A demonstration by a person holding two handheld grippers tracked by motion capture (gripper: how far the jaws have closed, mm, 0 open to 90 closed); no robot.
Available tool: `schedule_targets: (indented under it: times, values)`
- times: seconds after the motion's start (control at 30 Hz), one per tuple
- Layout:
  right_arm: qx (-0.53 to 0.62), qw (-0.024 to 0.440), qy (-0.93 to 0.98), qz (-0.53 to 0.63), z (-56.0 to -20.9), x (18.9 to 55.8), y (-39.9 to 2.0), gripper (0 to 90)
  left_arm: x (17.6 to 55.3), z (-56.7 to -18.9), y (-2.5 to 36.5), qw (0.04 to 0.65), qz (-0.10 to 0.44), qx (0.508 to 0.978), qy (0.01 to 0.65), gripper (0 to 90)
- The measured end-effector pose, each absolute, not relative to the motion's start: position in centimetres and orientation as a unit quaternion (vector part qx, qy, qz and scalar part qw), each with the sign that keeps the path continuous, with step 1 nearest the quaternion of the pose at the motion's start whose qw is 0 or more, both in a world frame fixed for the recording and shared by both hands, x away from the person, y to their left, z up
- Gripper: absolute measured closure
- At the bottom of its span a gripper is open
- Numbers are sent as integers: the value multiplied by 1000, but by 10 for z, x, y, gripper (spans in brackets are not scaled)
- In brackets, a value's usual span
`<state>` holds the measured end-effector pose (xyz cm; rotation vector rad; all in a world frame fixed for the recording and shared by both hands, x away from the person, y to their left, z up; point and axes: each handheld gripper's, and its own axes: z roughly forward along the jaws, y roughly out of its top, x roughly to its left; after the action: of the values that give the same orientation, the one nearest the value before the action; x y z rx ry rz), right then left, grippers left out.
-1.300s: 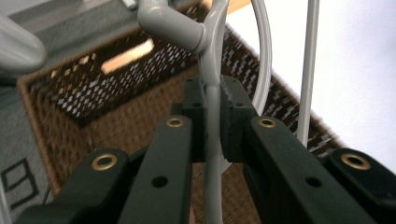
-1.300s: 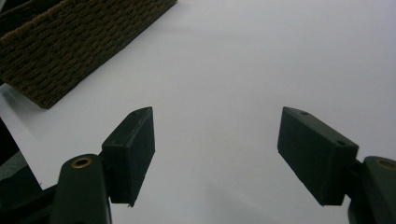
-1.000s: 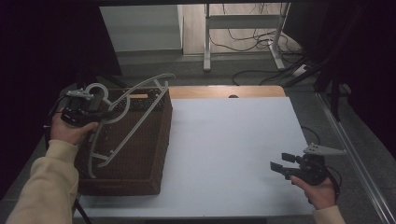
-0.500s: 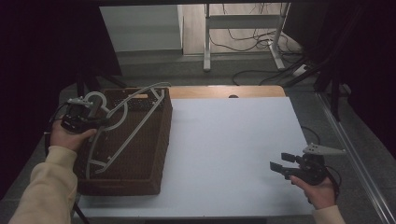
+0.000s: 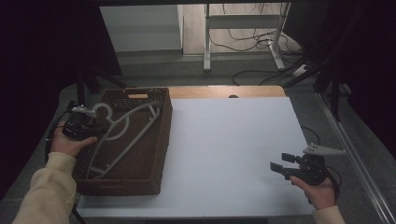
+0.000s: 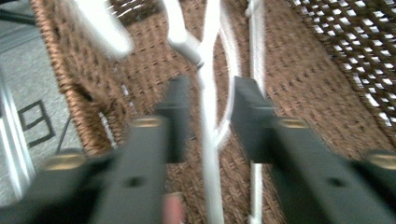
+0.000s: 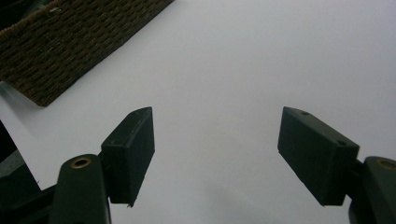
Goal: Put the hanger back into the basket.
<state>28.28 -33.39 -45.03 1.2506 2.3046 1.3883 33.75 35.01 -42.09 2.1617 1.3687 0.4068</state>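
Hanger (image 5: 122,135), thin and white, lies in brown basket (image 5: 140,182); left gripper (image 6: 210,114) straddles it unclosed; right gripper (image 7: 216,154) gapes.

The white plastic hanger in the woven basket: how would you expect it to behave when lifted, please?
The thin white plastic hanger is probably light and fairly stiff. Its smooth bar between the left gripper jaws may slip or swing. Its open frame could snag the brown woven basket.

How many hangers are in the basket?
1 that I can make out: a white hanger lying across the brown basket, its hook end by the left gripper. Another could lie hidden beneath.
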Motion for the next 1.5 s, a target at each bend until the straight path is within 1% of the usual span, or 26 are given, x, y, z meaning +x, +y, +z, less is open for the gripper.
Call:
schedule_targets:
  times: [0.07, 0.1, 0.23, 0.33, 0.53, 0.8, 1.0, 1.2, 1.5]
  values:
    - [420, 86, 775, 465, -450, 283, -333, 272, 337, -417, 345, 271, 152, 806, 505, 397]
    - [420, 86, 775, 465, -450, 283, -333, 272, 336, -416, 344, 277, 150, 807, 500, 343]
    - [418, 87, 775, 465, -450, 283, -333, 270, 331, -408, 333, 317, 130, 811, 475, 276]
    - [418, 86, 775, 465, -450, 283, -332, 270, 326, -404, 322, 333, 126, 815, 457, 267]
    - [416, 87, 777, 465, -449, 284, -331, 264, 308, -398, 303, 375, 117, 808, 439, 268]
    - [408, 91, 785, 457, -450, 287, -326, 256, 277, -408, 268, 414, 120, 795, 427, 265]
    - [403, 93, 790, 453, -451, 291, -324, 244, 255, -414, 247, 438, 105, 791, 414, 263]
    - [404, 94, 792, 448, -452, 298, -324, 238, 242, -420, 234, 437, 88, 801, 399, 262]
    - [400, 99, 793, 449, -452, 300, -326, 232, 240, -429, 228, 433, 79, 803, 401, 258]
